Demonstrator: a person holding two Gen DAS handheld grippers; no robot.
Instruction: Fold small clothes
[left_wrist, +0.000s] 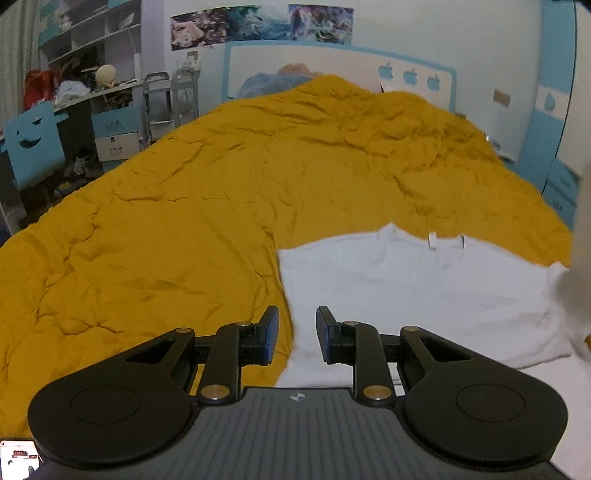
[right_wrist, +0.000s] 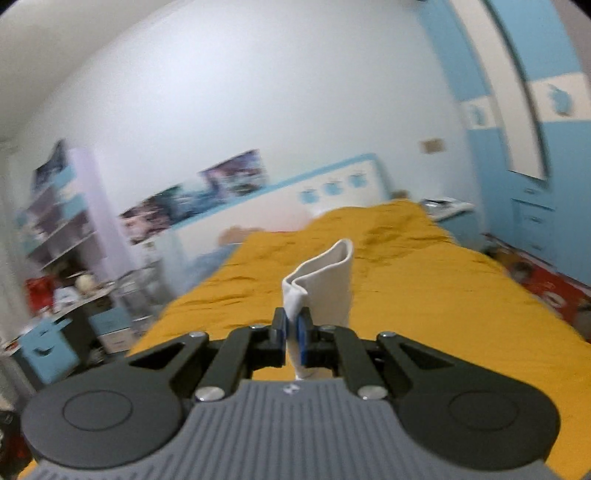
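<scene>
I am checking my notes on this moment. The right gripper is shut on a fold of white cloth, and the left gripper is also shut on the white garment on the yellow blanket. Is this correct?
Not quite. The left gripper is open: the left wrist view shows its jaws apart over the edge of the white garment on the yellow blanket, gripping nothing. The right gripper is indeed shut on a fold of white cloth.

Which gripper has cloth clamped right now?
The right gripper: its jaws are shut on a fold of the white garment, lifted above the yellow bedspread. The left gripper is open and empty, over the garment's edge.
</scene>
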